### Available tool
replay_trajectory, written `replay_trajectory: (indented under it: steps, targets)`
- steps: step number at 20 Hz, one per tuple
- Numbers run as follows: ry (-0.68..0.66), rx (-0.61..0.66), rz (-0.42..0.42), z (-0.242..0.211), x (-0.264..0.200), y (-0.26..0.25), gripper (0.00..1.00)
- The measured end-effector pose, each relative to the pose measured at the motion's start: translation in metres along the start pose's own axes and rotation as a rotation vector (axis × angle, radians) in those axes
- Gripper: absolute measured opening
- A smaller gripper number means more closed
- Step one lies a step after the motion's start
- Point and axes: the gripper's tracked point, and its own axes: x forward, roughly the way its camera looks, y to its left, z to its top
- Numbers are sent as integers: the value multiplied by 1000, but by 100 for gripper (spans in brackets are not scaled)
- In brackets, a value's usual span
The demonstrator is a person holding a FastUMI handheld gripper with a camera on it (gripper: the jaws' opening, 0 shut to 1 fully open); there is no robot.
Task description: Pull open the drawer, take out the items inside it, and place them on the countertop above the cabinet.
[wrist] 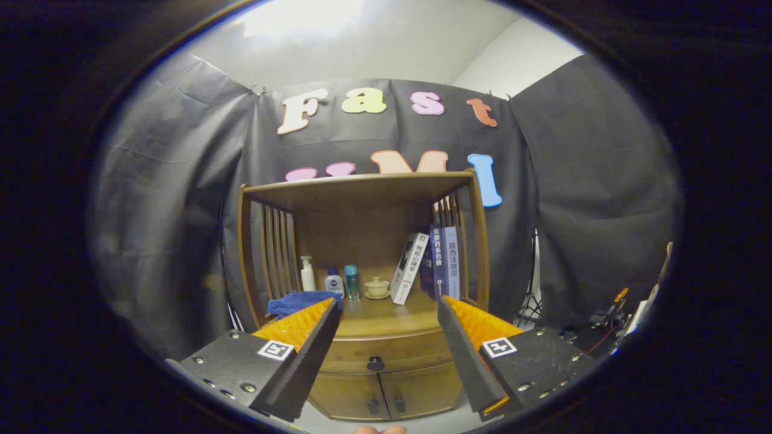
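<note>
Hand-held gripper (386, 337) nearest the lens, fingers spread wide apart, nothing between them. A fingertip or two of the person's hand (380, 430) peeks in just below the gripper.

Ahead, between the fingers and beyond them: wooden cabinet (362, 289), a shelf bay with slatted sides above, drawer and two small doors below. Gripper stands off from it, not touching; approach looks squared to the front, likely so the fingers can close on the knob head-on.

Drawer (386, 349) shut, front flush with the cabinet. Its contents hidden. Dark round knob (376, 363) sits centred between the two fingers, beyond the tips. Task barely begun by my reading: the pull comes first.

Table (386, 316), the countertop above the drawer, already carries things. Books (435, 265) lean against the right-hand slats, one tilted. Blue cloth (300, 302) lies just past the left fingertip. Behind it, a white pump bottle (307, 274), a small white-and-blue bottle (334, 283), a teal bottle (351, 281), a pale lidded cup (377, 287). The middle front strip looks bare, the sensible landing place for the drawer's items.
</note>
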Motion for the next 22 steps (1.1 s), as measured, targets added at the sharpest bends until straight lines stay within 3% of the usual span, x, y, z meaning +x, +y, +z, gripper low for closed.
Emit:
replay_trajectory:
  steps: [9, 22]
  targets:
    - [92, 0, -19, -78, 61, 0, 98]
    - [245, -13, 39, -202, 151, 23, 97]
